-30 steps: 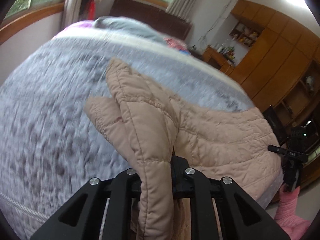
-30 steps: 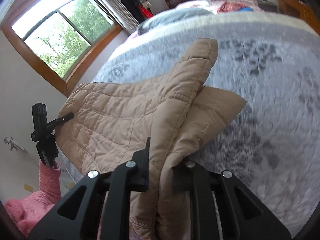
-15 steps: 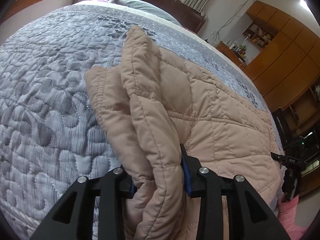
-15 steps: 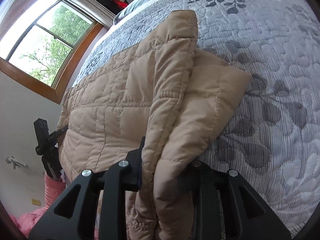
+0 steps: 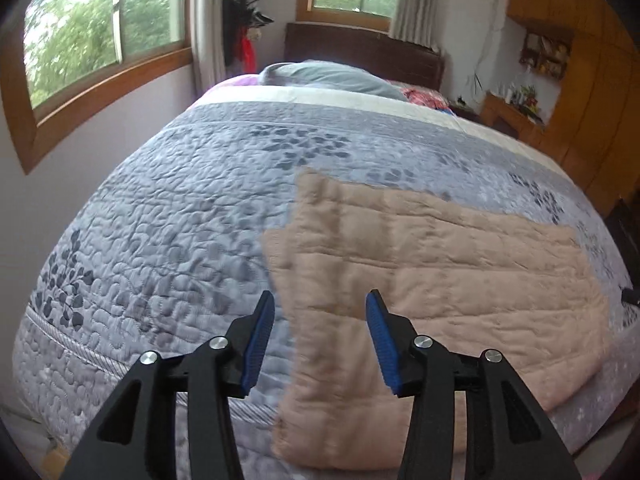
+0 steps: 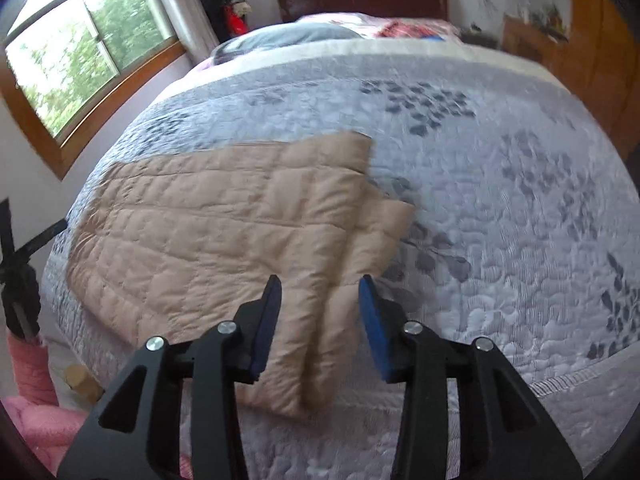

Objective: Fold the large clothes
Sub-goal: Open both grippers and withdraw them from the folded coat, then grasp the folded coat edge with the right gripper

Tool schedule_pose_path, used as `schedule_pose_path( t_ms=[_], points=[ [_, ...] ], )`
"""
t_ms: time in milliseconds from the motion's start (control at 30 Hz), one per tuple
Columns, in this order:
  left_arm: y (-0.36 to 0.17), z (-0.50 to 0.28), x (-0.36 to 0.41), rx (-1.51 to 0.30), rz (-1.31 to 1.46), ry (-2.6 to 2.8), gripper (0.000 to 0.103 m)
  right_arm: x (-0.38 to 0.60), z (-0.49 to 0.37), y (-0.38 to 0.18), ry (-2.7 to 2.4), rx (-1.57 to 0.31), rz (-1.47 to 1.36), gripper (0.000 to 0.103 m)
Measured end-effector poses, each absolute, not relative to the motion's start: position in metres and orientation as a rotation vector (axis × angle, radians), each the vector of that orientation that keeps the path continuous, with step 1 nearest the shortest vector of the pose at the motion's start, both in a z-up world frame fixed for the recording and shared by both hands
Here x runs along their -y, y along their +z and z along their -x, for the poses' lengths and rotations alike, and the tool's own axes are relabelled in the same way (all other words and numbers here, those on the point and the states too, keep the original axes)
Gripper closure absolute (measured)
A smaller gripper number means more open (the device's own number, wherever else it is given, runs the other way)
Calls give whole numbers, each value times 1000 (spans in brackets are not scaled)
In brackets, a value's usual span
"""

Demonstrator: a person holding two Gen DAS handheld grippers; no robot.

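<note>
Left wrist view: left gripper [image 5: 320, 320], jaws just spread and empty, hangs over the tan quilted jacket [image 5: 432, 280] lying folded on the grey bedspread [image 5: 168, 220]; right wrist view: right gripper [image 6: 320, 304] likewise parted, nothing pinched, so release looks done and a fresh edge grip seems next.

Both the left gripper [image 5: 320, 336] and the right gripper [image 6: 320, 320] are hovering above the tan jacket [image 5: 440, 280], jaws just opening and seemingly gripping nothing, though motion blur is softening the view.
</note>
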State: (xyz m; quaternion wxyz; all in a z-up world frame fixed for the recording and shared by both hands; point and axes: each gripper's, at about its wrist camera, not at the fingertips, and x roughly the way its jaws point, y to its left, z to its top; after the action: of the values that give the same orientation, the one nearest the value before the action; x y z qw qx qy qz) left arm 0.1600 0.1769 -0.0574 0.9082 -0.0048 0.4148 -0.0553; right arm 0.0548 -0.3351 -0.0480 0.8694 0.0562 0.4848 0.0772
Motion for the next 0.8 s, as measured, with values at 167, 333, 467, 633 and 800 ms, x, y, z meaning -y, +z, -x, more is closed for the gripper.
schedule_pose_path(
  t_ms=[167, 333, 467, 633, 800],
  points=[
    [-54, -149, -133, -875, -29, -146, 55, 311, -50, -46, 176, -1033, -68, 69],
    [-59, -138, -105, -865, -49, -135, 54, 300, -42, -58, 161, -1044, -72, 71],
    [-62, -131, -92, -848, -71, -116, 53, 298, -40, -69, 144, -1056, -91, 72],
    [-69, -128, -87, -856, -88, -109, 52, 302, -36, -79, 116, -1067, -107, 73],
    [-81, -129, -84, -880, -107, -107, 52, 306, -35, -90, 92, -1090, -113, 73]
  ],
)
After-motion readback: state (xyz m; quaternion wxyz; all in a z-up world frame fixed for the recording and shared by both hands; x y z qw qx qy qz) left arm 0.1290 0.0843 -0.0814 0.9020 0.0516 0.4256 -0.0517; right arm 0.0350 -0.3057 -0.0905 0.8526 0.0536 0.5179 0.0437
